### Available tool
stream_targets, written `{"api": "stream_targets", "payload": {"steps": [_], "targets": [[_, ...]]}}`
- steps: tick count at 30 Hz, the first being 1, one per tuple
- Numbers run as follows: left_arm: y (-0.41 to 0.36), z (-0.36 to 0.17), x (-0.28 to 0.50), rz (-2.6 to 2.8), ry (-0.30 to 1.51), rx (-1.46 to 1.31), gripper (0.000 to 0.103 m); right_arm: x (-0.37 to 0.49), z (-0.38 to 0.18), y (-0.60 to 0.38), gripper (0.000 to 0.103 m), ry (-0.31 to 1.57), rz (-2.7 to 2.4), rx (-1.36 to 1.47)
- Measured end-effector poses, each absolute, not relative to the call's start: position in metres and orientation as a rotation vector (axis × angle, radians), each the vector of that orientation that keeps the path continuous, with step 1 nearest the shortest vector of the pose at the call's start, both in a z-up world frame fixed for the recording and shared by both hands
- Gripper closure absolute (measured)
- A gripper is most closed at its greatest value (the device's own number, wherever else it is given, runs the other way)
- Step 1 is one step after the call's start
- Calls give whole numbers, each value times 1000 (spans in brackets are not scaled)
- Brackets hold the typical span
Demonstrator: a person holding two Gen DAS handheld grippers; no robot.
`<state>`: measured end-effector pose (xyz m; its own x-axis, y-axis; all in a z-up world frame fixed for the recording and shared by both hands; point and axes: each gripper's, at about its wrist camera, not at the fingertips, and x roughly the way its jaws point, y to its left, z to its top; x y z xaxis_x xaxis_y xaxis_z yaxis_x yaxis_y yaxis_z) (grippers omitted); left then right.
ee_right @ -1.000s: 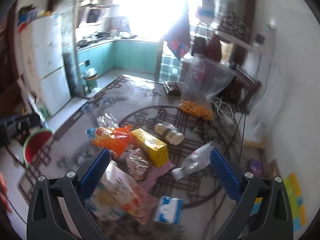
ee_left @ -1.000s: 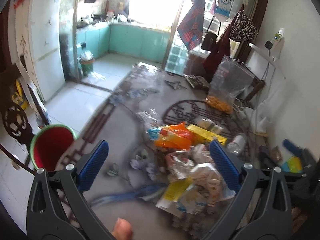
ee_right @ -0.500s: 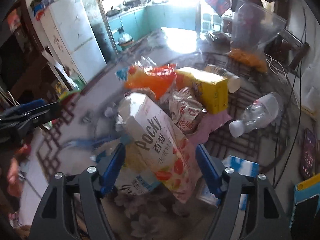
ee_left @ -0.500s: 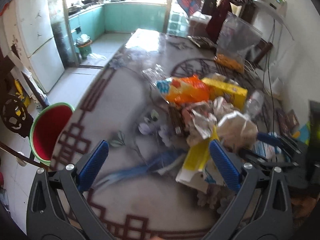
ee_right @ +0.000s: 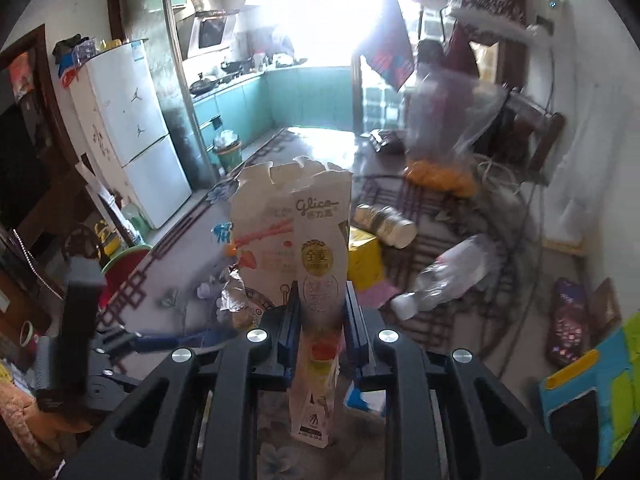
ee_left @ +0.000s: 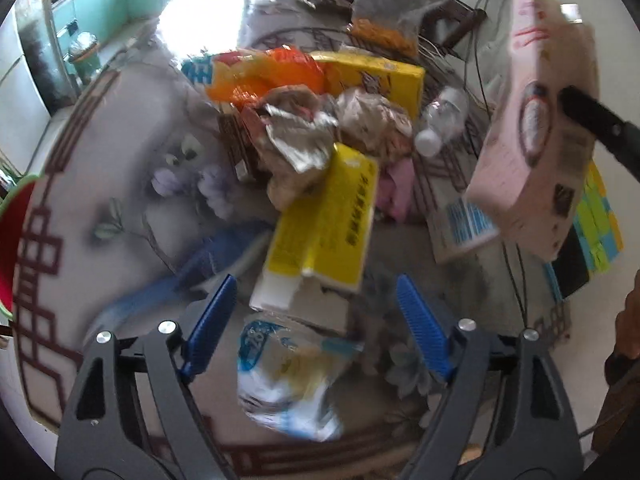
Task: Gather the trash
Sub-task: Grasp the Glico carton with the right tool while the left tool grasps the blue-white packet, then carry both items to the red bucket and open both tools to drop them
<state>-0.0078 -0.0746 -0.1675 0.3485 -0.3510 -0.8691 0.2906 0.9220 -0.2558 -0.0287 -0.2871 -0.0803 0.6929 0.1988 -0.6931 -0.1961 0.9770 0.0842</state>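
Note:
A heap of trash lies on the patterned table (ee_left: 100, 184). My right gripper (ee_right: 320, 320) is shut on a torn pink Pocky snack box (ee_right: 296, 240) and holds it upright above the table; the box also shows in the left wrist view (ee_left: 532, 128). My left gripper (ee_left: 316, 316) is open and hovers low over a blue and white plastic wrapper (ee_left: 288, 380), just in front of a yellow box (ee_left: 328, 220). Crumpled foil wrappers (ee_left: 300, 136), an orange bag (ee_left: 260, 76) and a second yellow box (ee_left: 372, 76) lie behind.
A red bin with a green rim (ee_right: 124, 272) stands on the floor left of the table. A clear plastic bottle (ee_right: 448, 276), a lying cup (ee_right: 384, 226) and a large plastic bag holding orange pieces (ee_right: 444, 132) are on the table's right side. Cables run along the right wall.
My right gripper closed on the Pocky box and lifted it off the pile. My left gripper narrowed somewhat and moved forward and down toward the blue and white wrapper.

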Motion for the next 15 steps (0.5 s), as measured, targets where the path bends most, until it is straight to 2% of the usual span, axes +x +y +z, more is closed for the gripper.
{"api": "stream_targets", "payload": {"steps": [3,5,7,13,15], "targets": [[-69,-165,-22,-438,1114,-5,22,-41,-79,-299,84,771,186,10],[-61,-169,-33,-442,1114,36,13,-42,-81,-304,84,778,170,19],[-54,-179,-44,-454,1133,53,13,-46,-85,-306,84,784,166,30],[-56,-224,-52,-398,1213,106,14,-44,-93,-294,83,815,205,29],[-57,-232,-55,-383,1196,134,23,-46,-92,-289,83,809,219,16]]}}
